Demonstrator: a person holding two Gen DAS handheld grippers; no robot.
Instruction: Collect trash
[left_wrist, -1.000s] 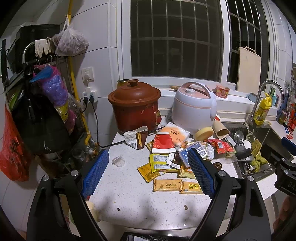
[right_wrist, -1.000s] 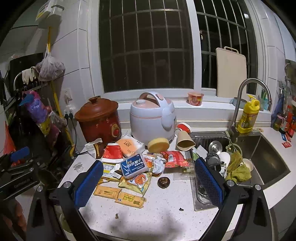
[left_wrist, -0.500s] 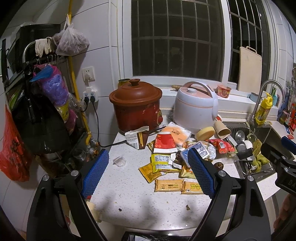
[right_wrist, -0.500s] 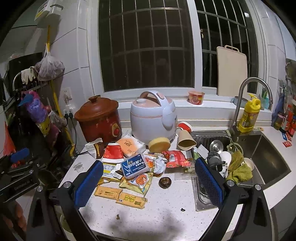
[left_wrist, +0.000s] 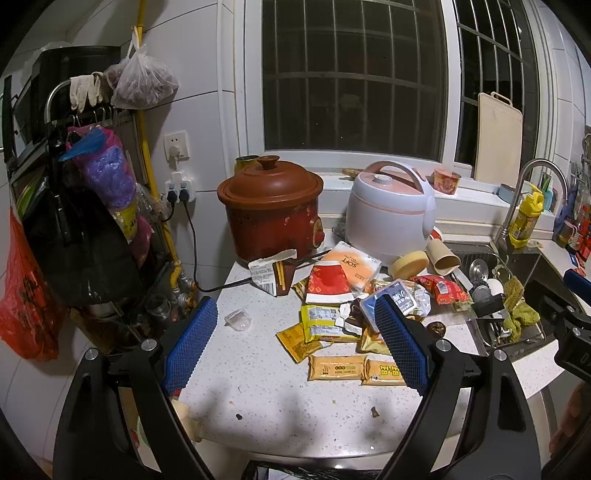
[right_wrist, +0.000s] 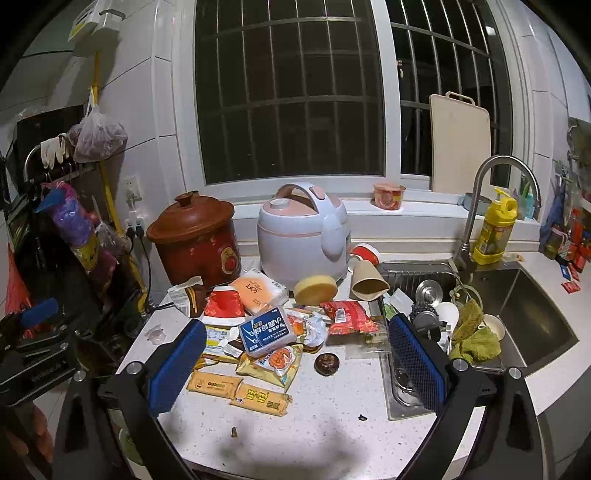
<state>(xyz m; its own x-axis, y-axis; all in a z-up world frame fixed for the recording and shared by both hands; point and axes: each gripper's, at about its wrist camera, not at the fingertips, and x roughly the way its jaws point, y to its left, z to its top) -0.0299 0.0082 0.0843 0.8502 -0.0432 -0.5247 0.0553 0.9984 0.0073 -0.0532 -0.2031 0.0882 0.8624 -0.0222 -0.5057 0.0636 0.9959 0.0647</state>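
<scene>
Both hand-held grippers, left (left_wrist: 295, 343) and right (right_wrist: 295, 365), spread, empty; bare counter (right_wrist: 332, 424) near front edge.

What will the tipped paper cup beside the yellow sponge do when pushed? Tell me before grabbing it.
The paper cup lies on its side, so it will probably roll in a curve. It looks empty and thin-walled, likely light and easy to crush. The sink lies just beyond it, so it could tumble in.

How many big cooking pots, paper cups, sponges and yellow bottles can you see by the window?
Big cooking pots: 2, the brown clay pot and the white rice cooker
Tipped-over paper cups: 2, a tan one and a red one
Yellow sponges: 1
Yellow bottles: 1
Total: 6
</scene>
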